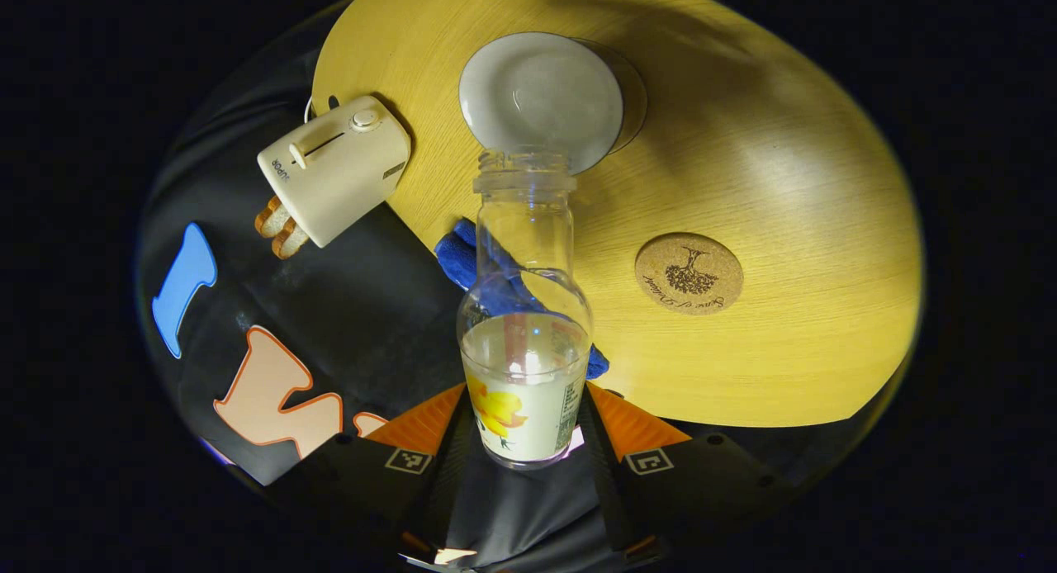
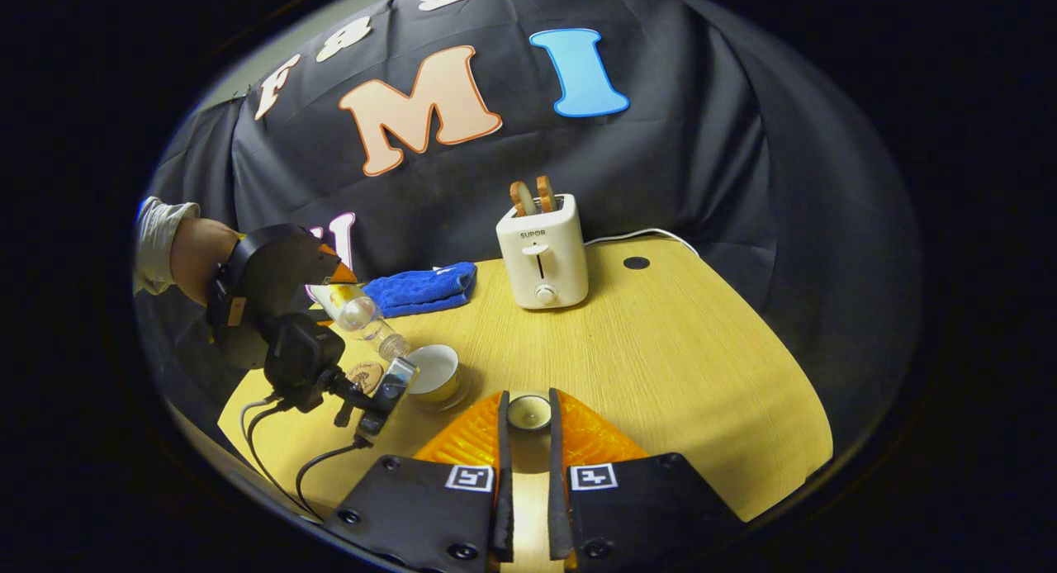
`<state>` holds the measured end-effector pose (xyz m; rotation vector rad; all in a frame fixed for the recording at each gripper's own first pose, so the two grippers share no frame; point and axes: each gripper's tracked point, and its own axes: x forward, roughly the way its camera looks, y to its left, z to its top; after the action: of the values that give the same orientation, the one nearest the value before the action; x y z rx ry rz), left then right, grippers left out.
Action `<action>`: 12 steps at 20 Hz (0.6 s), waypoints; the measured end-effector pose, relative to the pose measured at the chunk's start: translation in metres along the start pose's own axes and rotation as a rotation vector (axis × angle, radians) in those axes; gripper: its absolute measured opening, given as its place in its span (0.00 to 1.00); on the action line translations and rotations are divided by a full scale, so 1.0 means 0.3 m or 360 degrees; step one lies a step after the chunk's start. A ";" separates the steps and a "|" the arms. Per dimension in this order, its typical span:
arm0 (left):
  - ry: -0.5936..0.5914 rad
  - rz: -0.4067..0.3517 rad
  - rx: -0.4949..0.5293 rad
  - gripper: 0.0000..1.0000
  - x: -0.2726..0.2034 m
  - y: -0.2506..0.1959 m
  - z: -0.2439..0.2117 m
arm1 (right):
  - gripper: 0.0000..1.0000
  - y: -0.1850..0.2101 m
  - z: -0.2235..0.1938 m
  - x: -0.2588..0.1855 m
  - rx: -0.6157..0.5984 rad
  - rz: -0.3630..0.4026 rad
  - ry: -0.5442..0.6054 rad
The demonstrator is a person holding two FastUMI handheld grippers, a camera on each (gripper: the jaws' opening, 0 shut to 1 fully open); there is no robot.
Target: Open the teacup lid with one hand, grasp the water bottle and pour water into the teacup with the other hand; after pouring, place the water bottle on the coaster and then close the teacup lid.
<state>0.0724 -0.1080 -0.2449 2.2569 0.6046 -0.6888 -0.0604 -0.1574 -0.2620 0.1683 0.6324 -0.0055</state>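
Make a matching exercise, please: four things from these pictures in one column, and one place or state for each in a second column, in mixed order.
Things:
1. water bottle
2. teacup lid
3. coaster
4. toaster

Places or states:
a. lies bare on the table
b. tipped, mouth over the teacup, held by the left gripper
c. holds two bread slices
d. between the right gripper fingers

Pairs: 1-b, 2-d, 3-a, 4-c
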 end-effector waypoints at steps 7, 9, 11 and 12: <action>-0.0217 -0.0036 -0.0349 0.69 0.009 -0.043 0.090 | 0.19 0.034 -0.002 -0.009 -0.0030 -0.0002 0.0022; -0.0270 -0.0032 -0.0499 0.69 0.018 -0.068 0.112 | 0.19 0.045 0.001 -0.012 -0.0052 -0.0011 0.0028; -0.0333 -0.0039 -0.0710 0.68 0.017 -0.099 0.128 | 0.19 0.059 0.008 -0.013 -0.0065 -0.0021 0.0036; -0.0368 -0.0056 -0.0821 0.69 0.019 -0.122 0.140 | 0.19 0.062 0.012 -0.010 -0.0069 -0.0026 0.0040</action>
<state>0.0426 -0.1134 -0.2920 1.6690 0.6249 -0.7046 -0.0596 -0.1396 -0.2544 0.1214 0.6588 -0.0057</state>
